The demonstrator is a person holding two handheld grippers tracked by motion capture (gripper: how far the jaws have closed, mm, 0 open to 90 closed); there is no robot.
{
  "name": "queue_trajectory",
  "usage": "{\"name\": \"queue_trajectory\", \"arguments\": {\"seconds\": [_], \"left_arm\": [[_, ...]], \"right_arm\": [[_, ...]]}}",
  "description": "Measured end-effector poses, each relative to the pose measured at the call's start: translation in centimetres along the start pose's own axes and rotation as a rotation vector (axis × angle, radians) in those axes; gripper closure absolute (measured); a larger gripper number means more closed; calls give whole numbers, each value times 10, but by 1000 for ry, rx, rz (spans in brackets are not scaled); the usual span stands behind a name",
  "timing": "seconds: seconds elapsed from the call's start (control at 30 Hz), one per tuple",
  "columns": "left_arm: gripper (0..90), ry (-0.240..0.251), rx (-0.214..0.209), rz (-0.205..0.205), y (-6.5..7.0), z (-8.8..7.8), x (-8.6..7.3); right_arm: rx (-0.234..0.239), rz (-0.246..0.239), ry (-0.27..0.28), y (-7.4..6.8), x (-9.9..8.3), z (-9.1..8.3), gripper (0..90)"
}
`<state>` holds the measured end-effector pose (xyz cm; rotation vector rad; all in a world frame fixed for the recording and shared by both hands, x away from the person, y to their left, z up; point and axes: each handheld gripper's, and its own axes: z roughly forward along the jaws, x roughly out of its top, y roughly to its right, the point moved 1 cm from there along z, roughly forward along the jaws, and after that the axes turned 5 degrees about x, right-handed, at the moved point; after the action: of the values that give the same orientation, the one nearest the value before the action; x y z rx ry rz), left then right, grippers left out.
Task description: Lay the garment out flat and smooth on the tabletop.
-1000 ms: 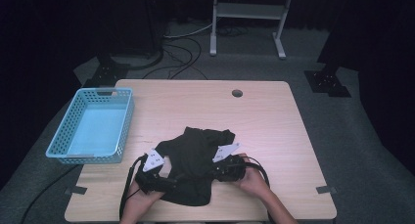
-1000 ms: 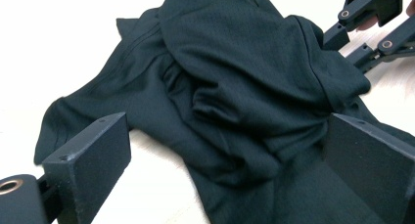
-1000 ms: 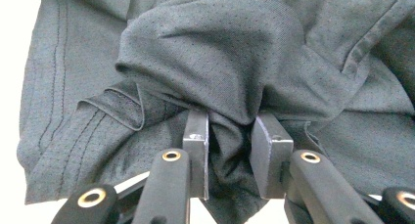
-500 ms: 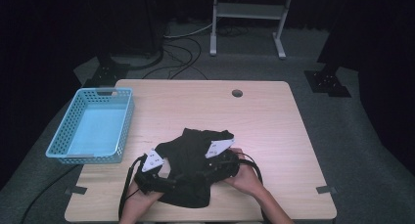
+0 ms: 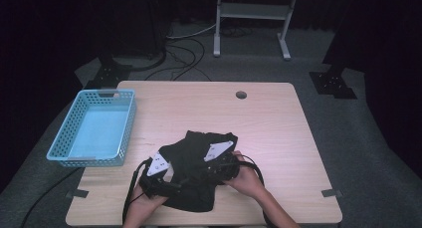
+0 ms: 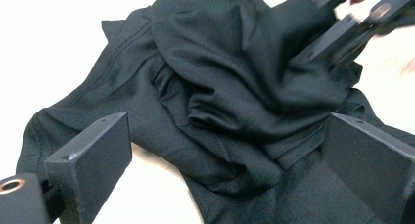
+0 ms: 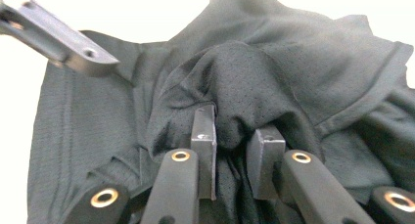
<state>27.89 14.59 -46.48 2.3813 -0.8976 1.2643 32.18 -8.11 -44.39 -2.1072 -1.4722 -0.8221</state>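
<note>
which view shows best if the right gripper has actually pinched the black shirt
The right gripper view: the right gripper, jaws just closing, pinches a fold of the black shirt. The left gripper view shows it blurred, the high view small under the hand.

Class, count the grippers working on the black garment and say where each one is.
2. The left gripper is open over the black garment's near left side. The right gripper has just been closing and pinches a fold of cloth at its right side.
</note>
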Motion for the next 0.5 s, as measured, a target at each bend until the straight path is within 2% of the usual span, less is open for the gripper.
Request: {"name": "queue_trajectory", "arguments": {"seconds": [0.1, 0.27, 0.37, 0.5], "left_arm": [[37, -4, 0, 2, 0, 1, -1], [37, -11, -4, 8, 4, 4, -2], [38, -9, -7, 22, 6, 5, -1], [38, -12, -3, 41, 9, 6, 0]], "right_arm": [[-18, -21, 17, -4, 0, -16, 775], [-47, -20, 38, -5, -10, -44, 777], [-70, 11, 40, -2, -25, -66, 777], [-108, 50, 25, 6, -47, -86, 777]]}}
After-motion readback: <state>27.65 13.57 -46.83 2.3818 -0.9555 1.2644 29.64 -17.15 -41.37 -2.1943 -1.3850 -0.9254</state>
